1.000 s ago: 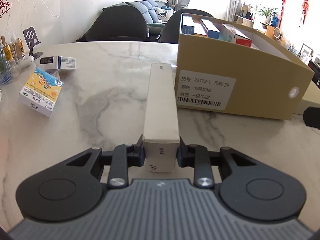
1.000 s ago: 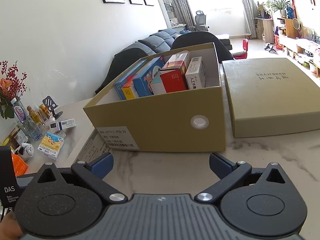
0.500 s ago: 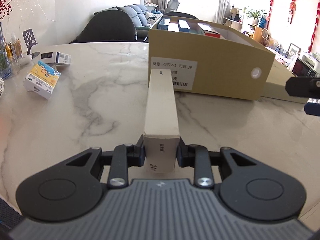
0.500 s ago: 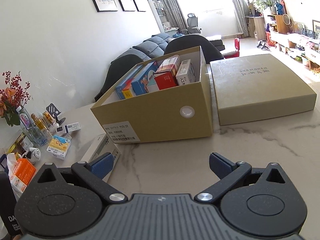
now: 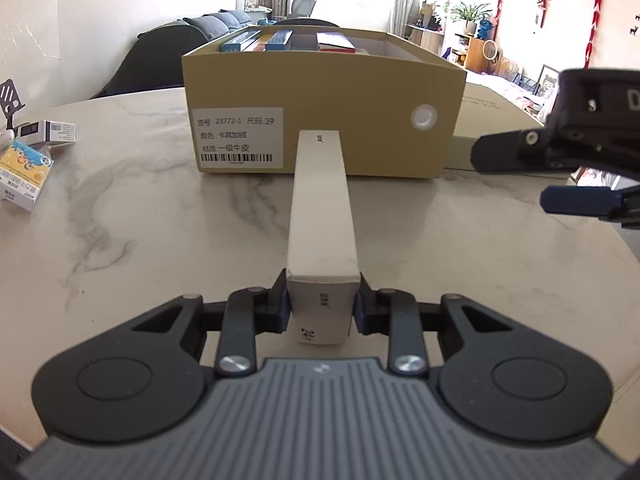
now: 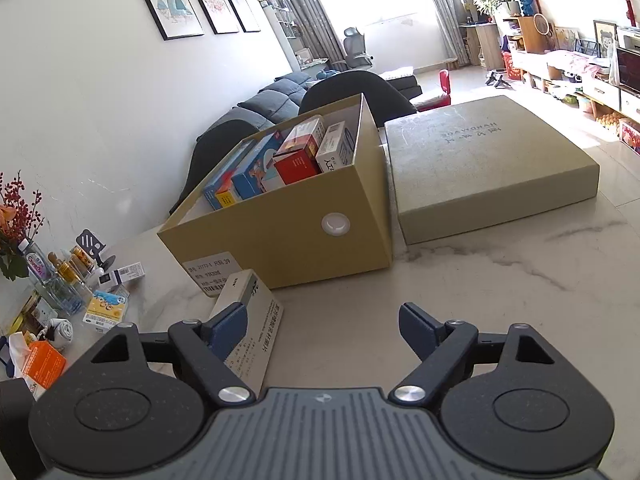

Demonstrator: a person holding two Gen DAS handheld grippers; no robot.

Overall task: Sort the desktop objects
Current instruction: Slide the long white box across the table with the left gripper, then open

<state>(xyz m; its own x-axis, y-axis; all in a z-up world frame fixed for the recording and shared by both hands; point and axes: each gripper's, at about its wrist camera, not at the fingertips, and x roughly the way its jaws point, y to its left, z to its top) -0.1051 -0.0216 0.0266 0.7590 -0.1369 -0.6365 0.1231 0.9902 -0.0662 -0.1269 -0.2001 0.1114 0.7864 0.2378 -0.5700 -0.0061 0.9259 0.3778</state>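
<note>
My left gripper (image 5: 322, 312) is shut on one end of a long white carton (image 5: 322, 208), which sticks out forward just above the marble table (image 5: 160, 240). The carton's far end points at the labelled front of an open tan shoebox (image 5: 360, 120) filled with several medicine boxes (image 6: 292, 156). My right gripper (image 6: 320, 326) hovers to the right of the carton, also seen side-on as the right gripper (image 5: 532, 178). Its jaws are closing with nothing pressed between them. The long white carton (image 6: 256, 320) passes behind its left finger (image 6: 228, 332).
The shoebox lid (image 6: 488, 168) lies flat to the right of the shoebox. Two small medicine boxes (image 5: 24, 172) (image 5: 48, 132) lie at the table's left. Bottles and a flower vase (image 6: 52, 280) and an orange packet (image 6: 40, 364) crowd the left edge. Dark chairs stand behind the table.
The left gripper has swung with the carton so the shoebox front is now straight ahead. The right gripper has come into the left wrist view, and its jaws have narrowed beside the carton.
</note>
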